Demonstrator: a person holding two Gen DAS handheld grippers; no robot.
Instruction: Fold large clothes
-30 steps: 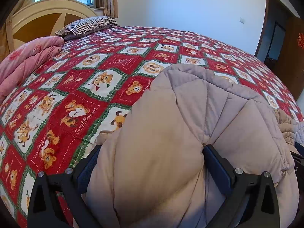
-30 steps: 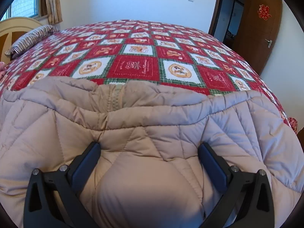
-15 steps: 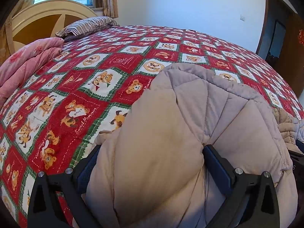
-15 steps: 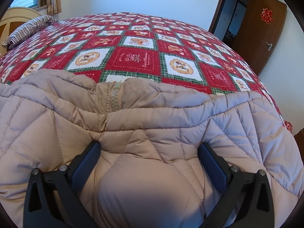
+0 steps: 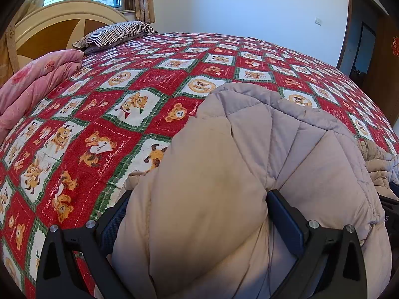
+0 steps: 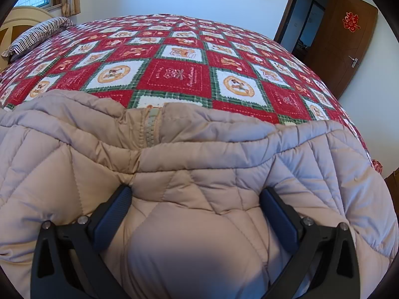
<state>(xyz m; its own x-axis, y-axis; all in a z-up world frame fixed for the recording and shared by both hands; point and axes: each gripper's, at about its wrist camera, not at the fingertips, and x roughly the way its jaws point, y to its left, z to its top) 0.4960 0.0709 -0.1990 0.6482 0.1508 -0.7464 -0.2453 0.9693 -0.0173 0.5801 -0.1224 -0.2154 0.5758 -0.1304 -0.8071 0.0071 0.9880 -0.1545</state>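
A puffy beige quilted jacket (image 5: 249, 137) lies bunched on the red patchwork bedspread (image 5: 124, 99). In the left wrist view a thick fold of it bulges between my left gripper's (image 5: 199, 194) blue pads, which press into it from both sides. In the right wrist view the jacket (image 6: 199, 149) spreads across the whole lower half, its zipper (image 6: 149, 129) showing at the far edge. My right gripper (image 6: 197, 190) squeezes a padded fold, and the fabric puckers at its left fingertip (image 6: 124, 194).
A pink folded quilt (image 5: 32, 87) and a striped pillow (image 5: 117, 31) lie by the wooden headboard (image 5: 57, 27) on the left. A brown door (image 6: 346, 37) and an open doorway stand at the right. Bare bedspread (image 6: 179, 72) stretches beyond the jacket.
Both grippers keep their hold while the views shift slightly. In the right wrist view more bedspread shows beyond the jacket's far edge.
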